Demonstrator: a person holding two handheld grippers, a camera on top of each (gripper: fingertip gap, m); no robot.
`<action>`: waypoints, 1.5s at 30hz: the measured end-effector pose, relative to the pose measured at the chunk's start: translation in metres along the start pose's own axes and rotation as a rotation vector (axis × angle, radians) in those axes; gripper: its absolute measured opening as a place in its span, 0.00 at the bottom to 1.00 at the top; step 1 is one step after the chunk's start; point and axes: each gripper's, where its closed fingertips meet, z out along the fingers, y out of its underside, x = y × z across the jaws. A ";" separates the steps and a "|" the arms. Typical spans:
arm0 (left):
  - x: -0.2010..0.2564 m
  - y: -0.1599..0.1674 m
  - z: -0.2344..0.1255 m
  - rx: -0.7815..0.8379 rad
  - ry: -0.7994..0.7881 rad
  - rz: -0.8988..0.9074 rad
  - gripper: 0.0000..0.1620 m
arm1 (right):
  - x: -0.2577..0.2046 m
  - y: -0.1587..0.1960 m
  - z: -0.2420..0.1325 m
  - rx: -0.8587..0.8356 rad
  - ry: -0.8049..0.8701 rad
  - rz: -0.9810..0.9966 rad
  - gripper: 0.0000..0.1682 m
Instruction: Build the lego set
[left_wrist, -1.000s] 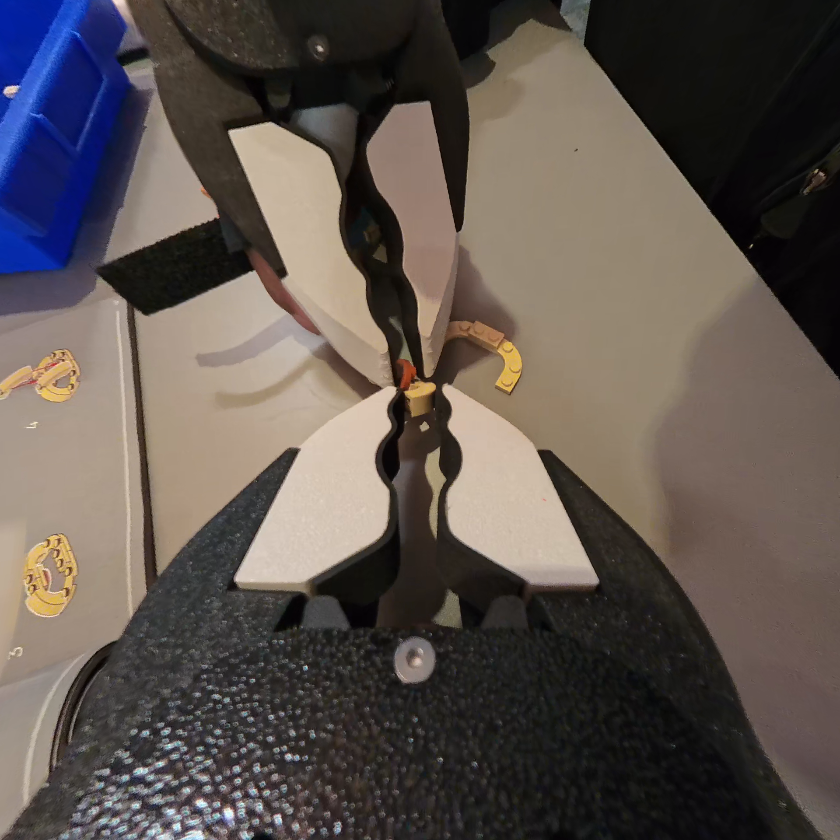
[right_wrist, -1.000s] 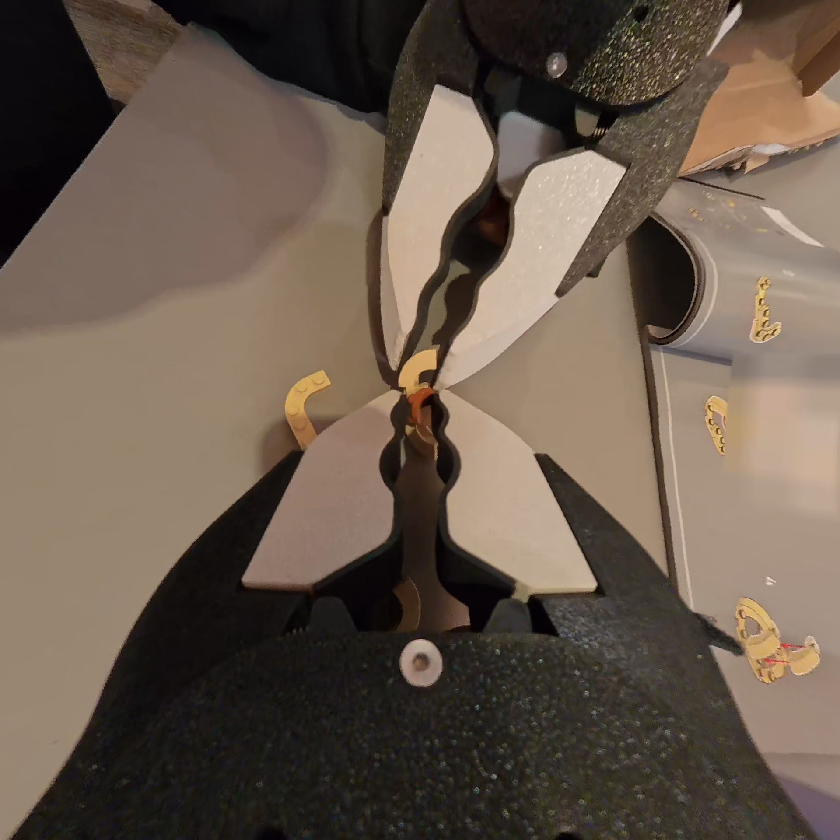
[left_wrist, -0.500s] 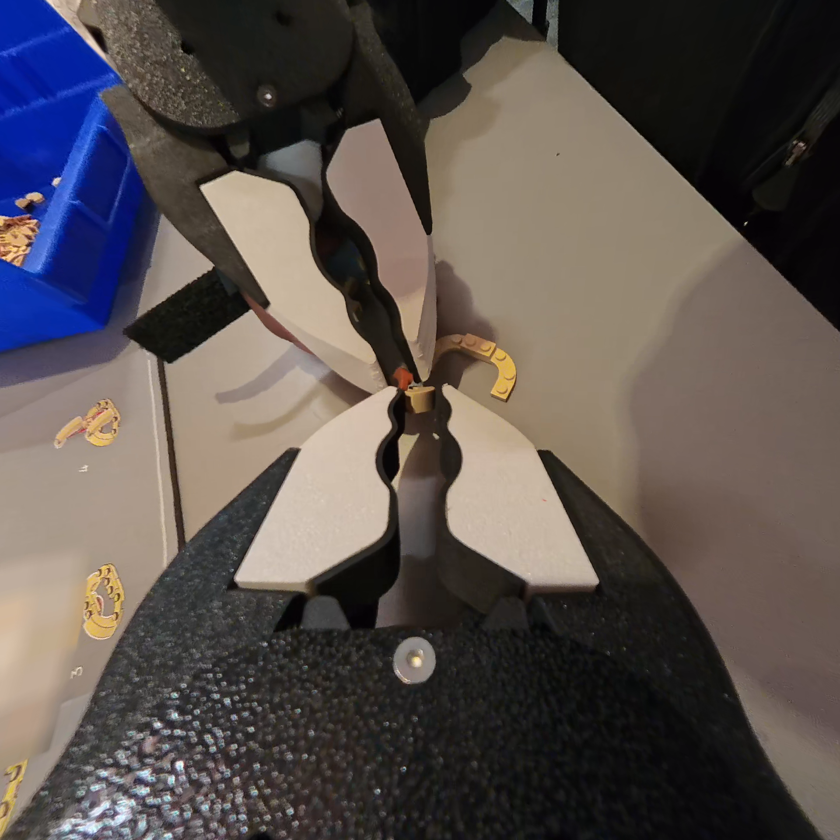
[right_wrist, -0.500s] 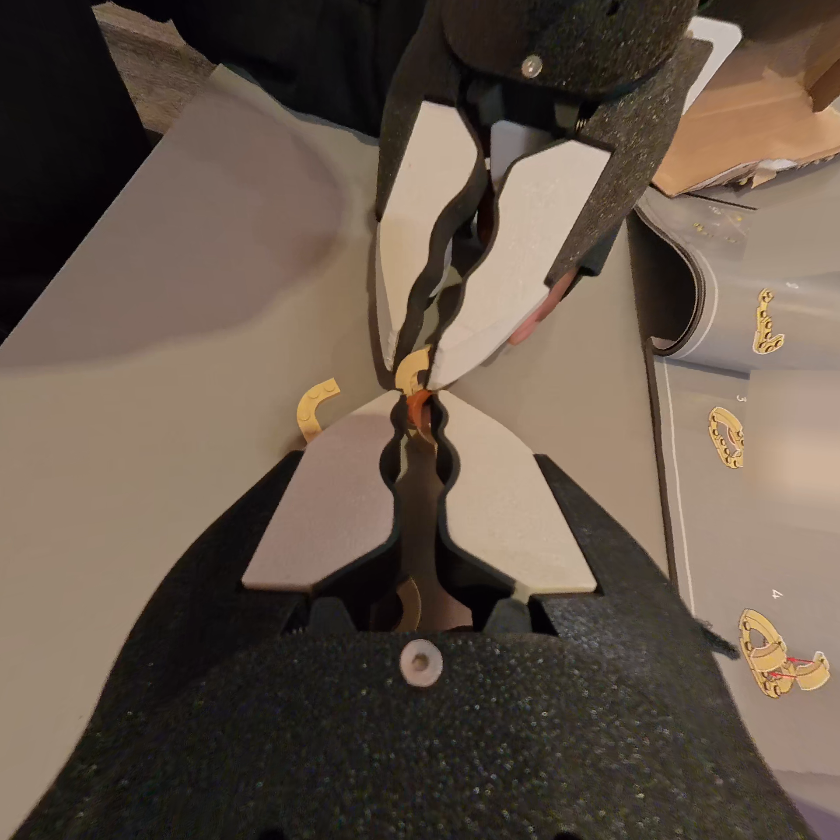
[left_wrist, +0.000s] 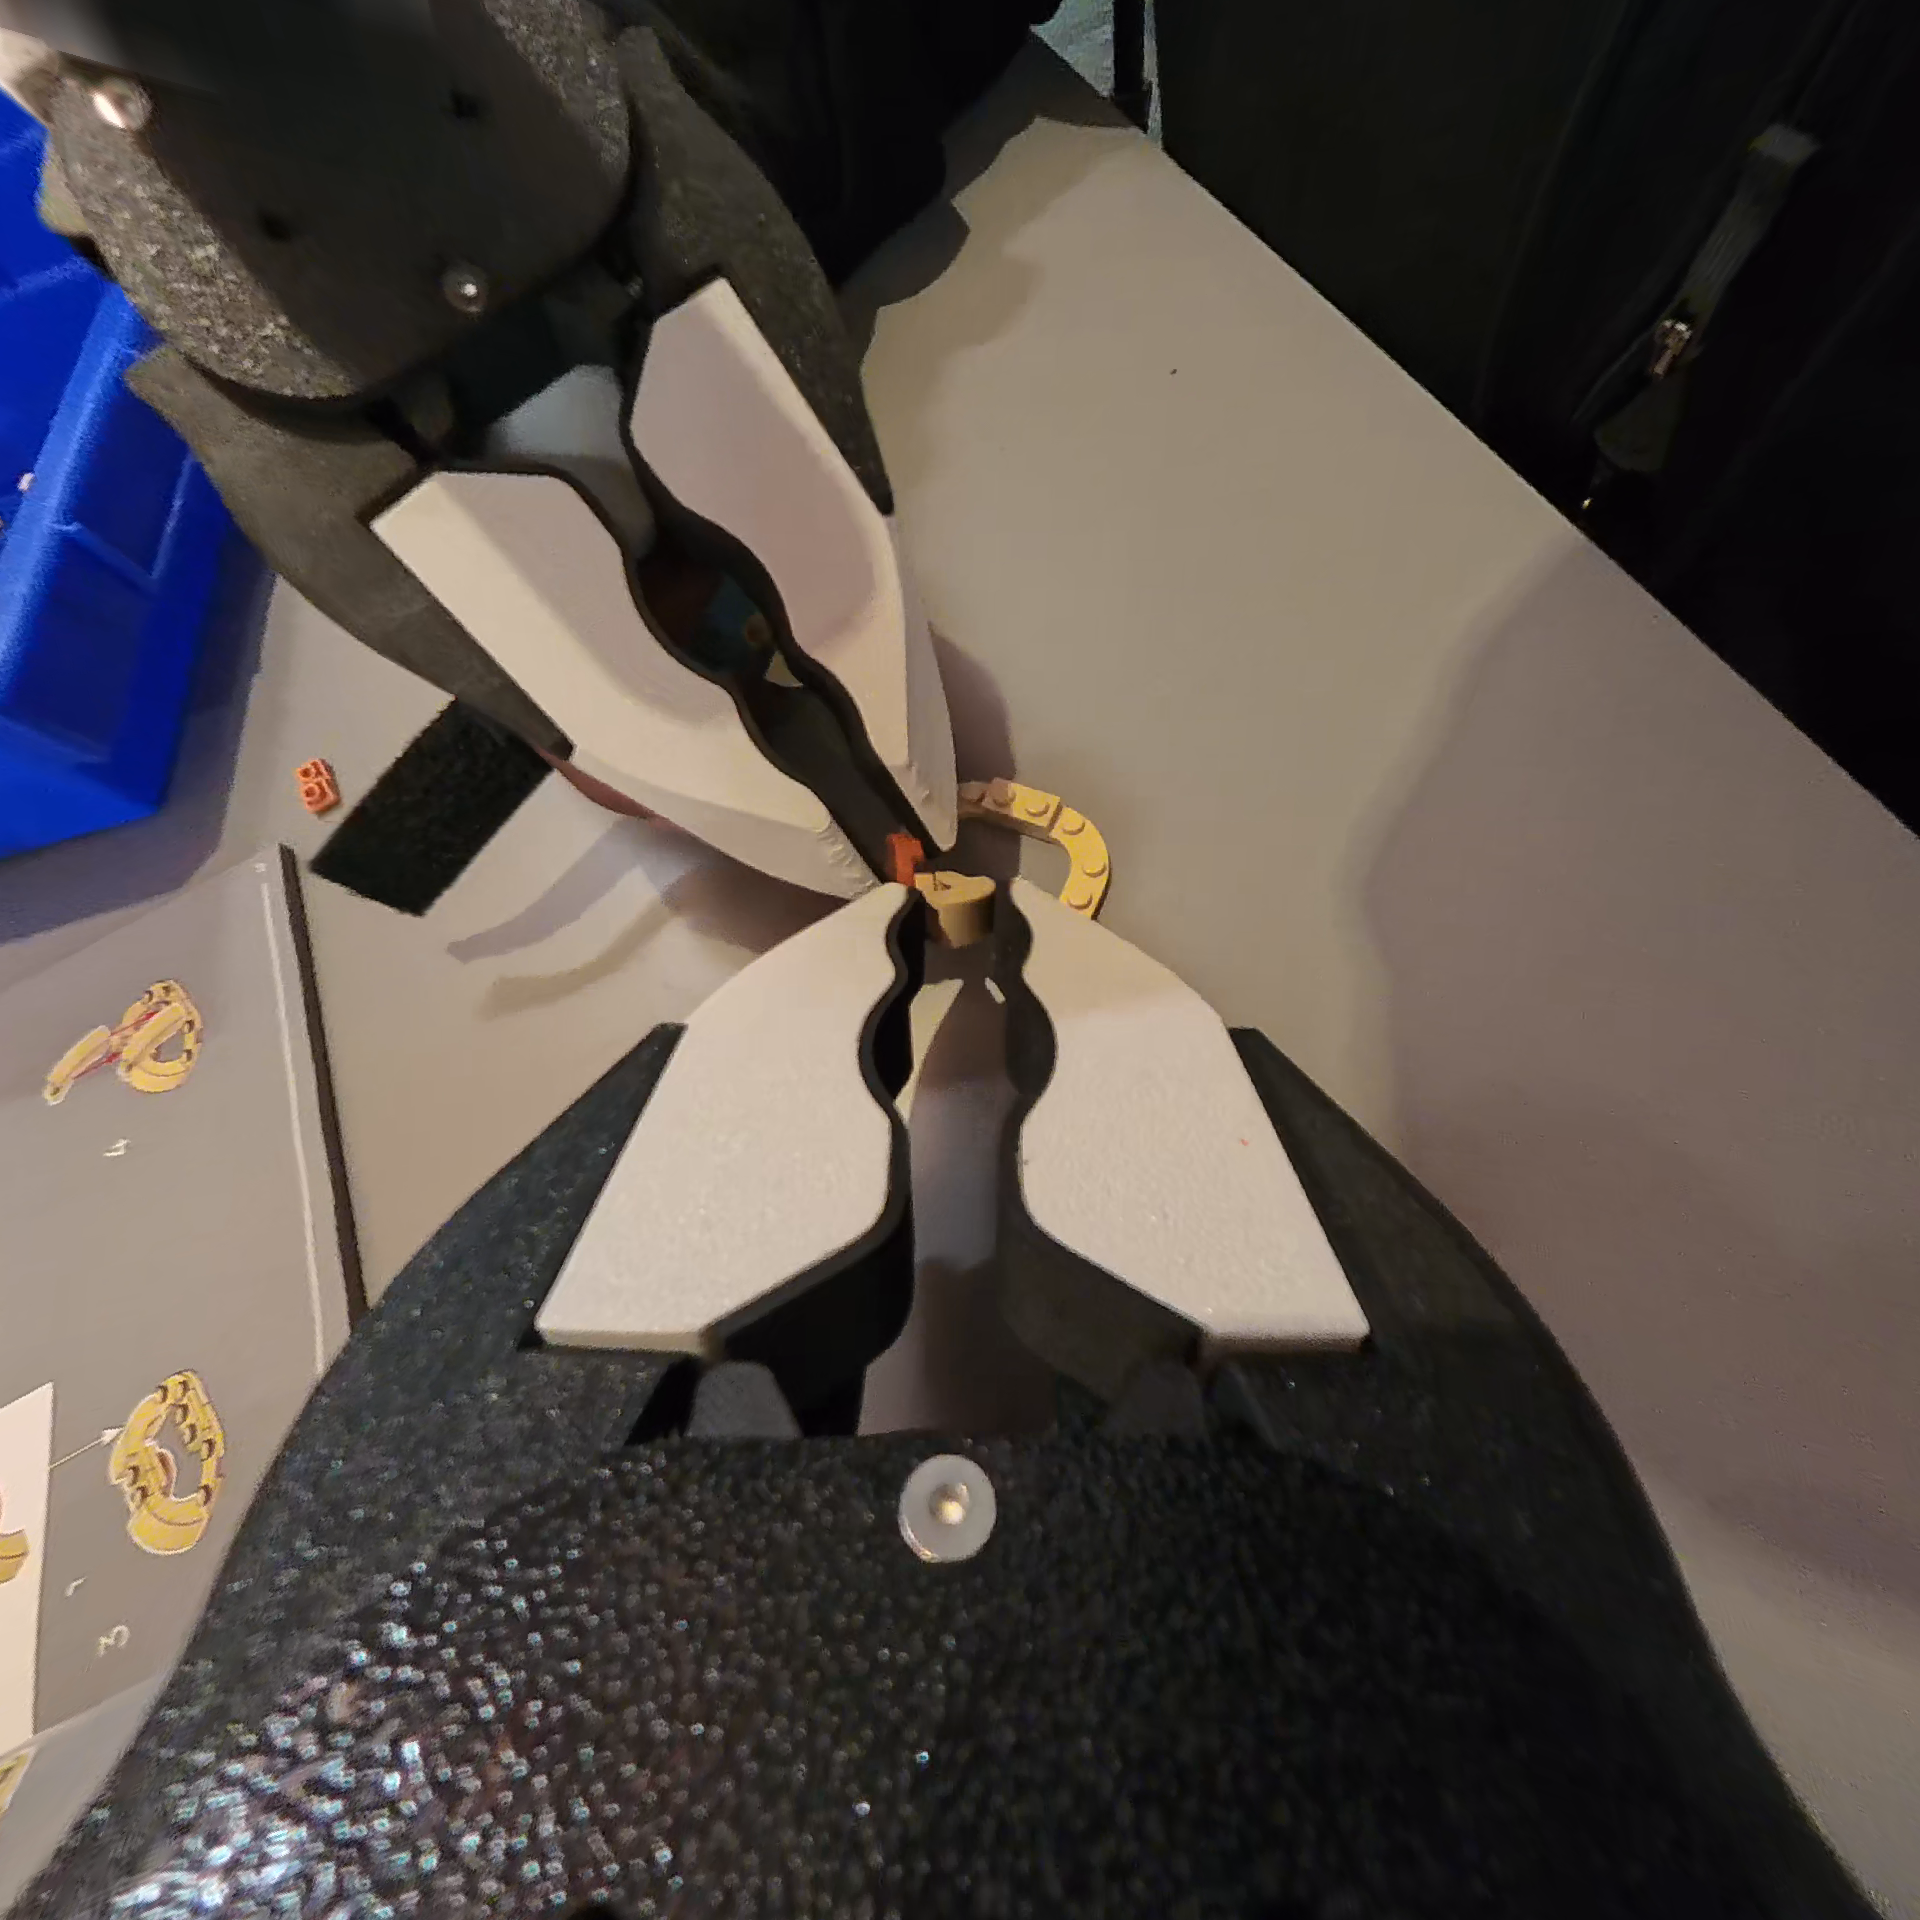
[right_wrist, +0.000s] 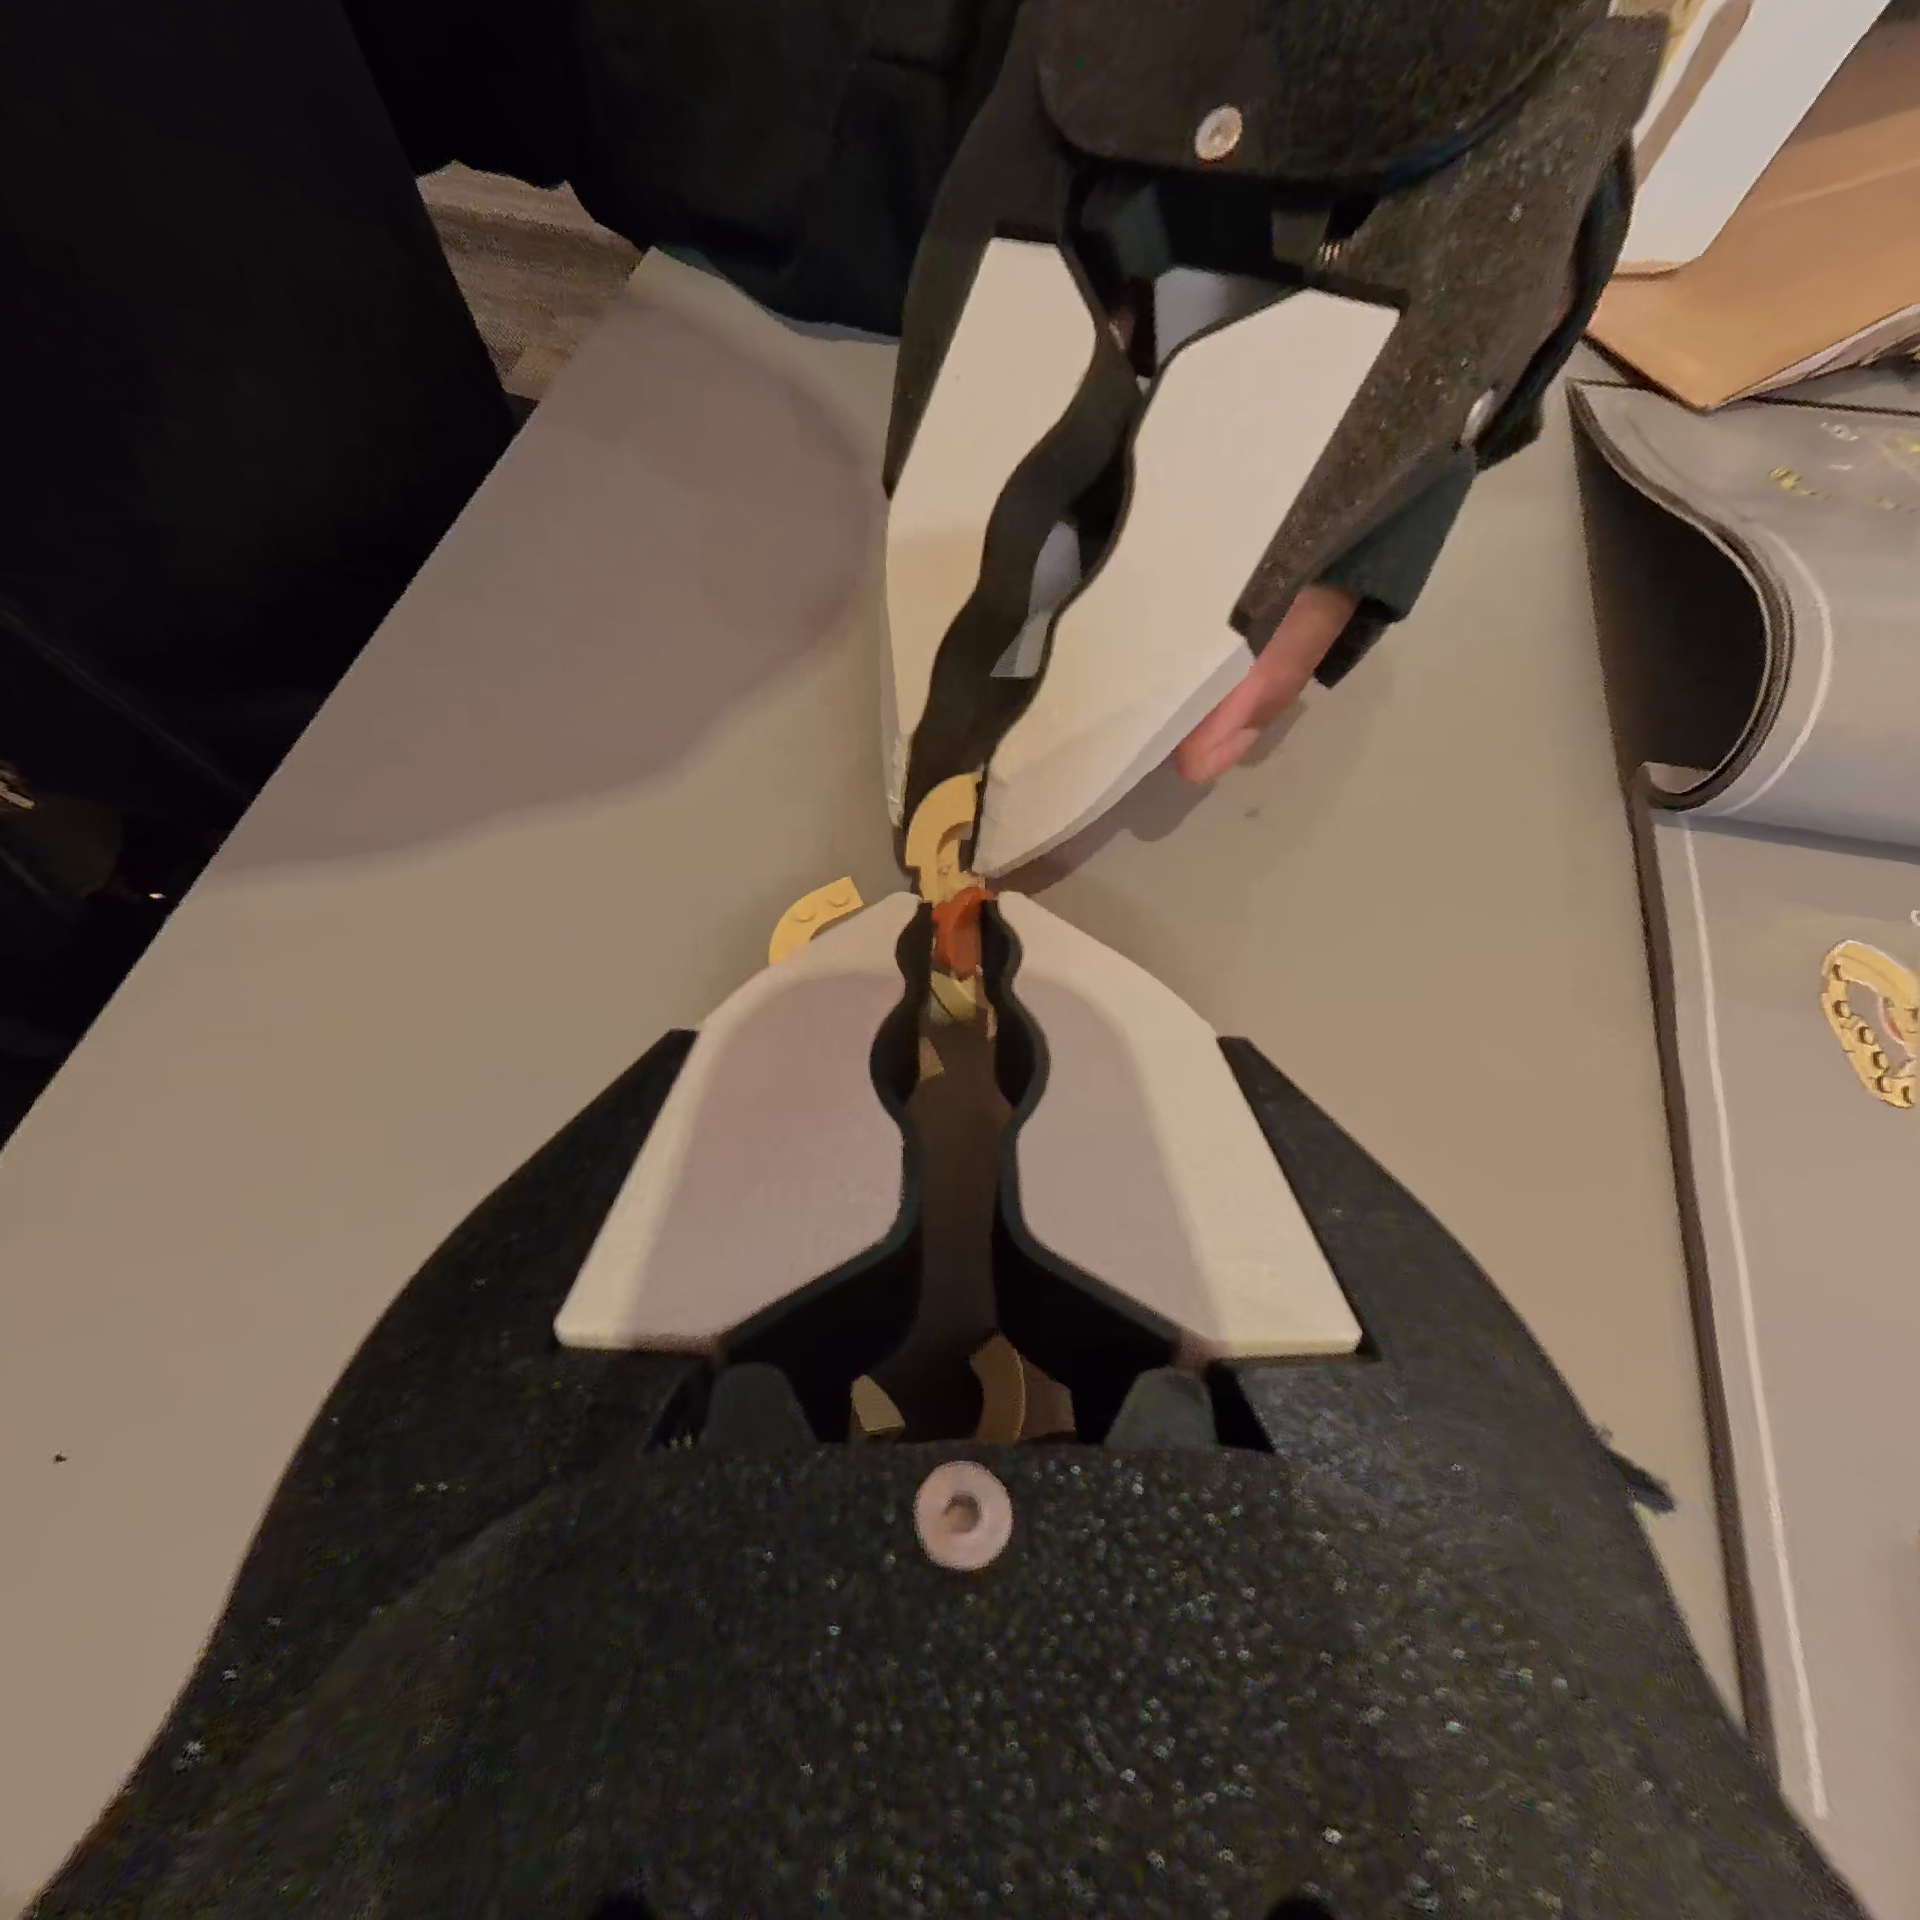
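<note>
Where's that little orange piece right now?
The orange piece is pinched at the tip of the right tool, held above the table and pressed against the tan piece in the left tool.

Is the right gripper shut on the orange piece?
Yes, shut: the right gripper pinches the orange piece at its tips, against the tan piece in the left gripper.

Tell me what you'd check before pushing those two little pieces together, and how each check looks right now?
1. Left tongs shut on the tan curved piece: ok.
2. Right tongs shut on the small orange piece: ok.
3. The two pieces meet tip to tip: ok, they appear to touch.
4. Studs lined up for joining: cannot tell, hidden by the tips.
5. Spare tan arch lies on the table right behind the tips: not ok, it might get bumped.
</note>
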 end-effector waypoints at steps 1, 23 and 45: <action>0.000 -0.001 0.000 0.002 -0.003 0.003 0.07 | 0.000 0.000 -0.001 0.005 -0.006 0.012 0.05; -0.003 -0.002 -0.002 -0.020 -0.028 0.033 0.08 | 0.000 -0.001 0.001 -0.038 -0.002 0.026 0.05; -0.028 -0.003 -0.013 0.041 -0.152 -0.030 0.09 | 0.022 -0.008 -0.009 0.068 0.049 0.255 0.07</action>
